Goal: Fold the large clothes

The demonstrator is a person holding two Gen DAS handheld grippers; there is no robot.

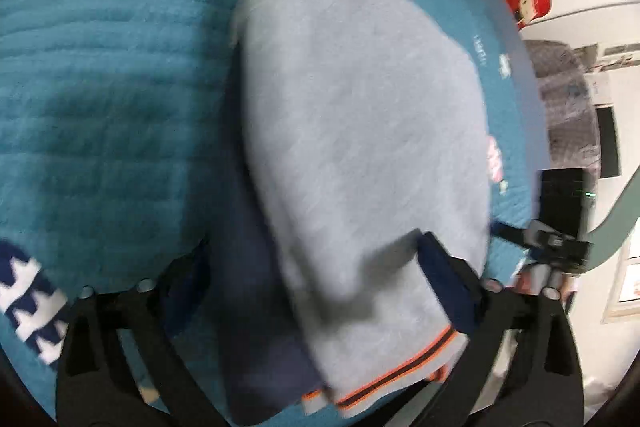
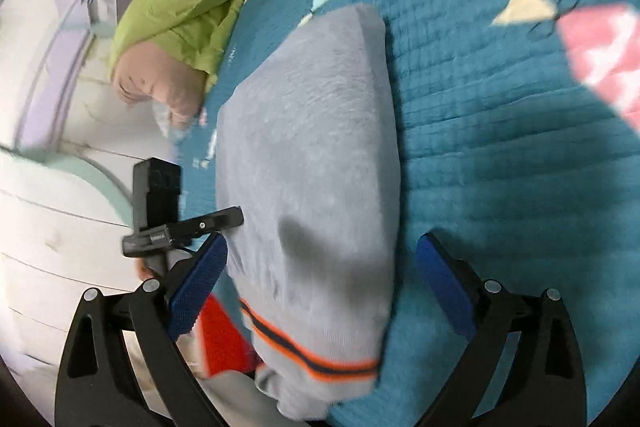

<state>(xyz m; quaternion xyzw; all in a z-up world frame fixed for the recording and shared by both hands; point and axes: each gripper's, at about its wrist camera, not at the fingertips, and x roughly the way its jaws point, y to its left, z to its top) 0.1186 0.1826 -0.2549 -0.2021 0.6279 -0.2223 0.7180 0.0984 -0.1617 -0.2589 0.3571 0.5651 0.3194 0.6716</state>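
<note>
**A:** Left wrist view had the grey garment (image 1: 360,131) filling the middle of the frame: soft, fleecy knit, folded into a thick rounded bundle, with a ribbed hem striped orange and dark navy at the lower centre. It lay on the bed, on a teal quilted bedspread (image 1: 104,75) stitched in wavy rows.

**B:** And the left hand-held gripper (image 1: 316,291)?

**A:** Its blue-padded finger (image 1: 448,283) at lower right pressed against the bundle's edge; the other finger sat hidden under a dark navy layer at lower left. The fabric ran between them, so it looked clamped on the garment.

**B:** Right wrist view showed the same grey garment (image 2: 312,163) as a long, puffy shape running from upper centre to the bottom edge, hem stripes at the bottom.

**A:** The right hand-held gripper (image 2: 320,287)?

**B:** Spread wide. One textured blue pad (image 2: 196,287) lay just beside the bundle at lower left, the other (image 2: 444,287) stood apart from it at lower right, over bare quilt. Released, gripping nothing.

**A:** Anything else?

**B:** A crumpled lime-green cloth (image 2: 180,15) over a pinkish cushion (image 2: 160,83) at upper left, and a pink-and-white printed patch (image 2: 604,55) on the quilt at upper right.
</note>
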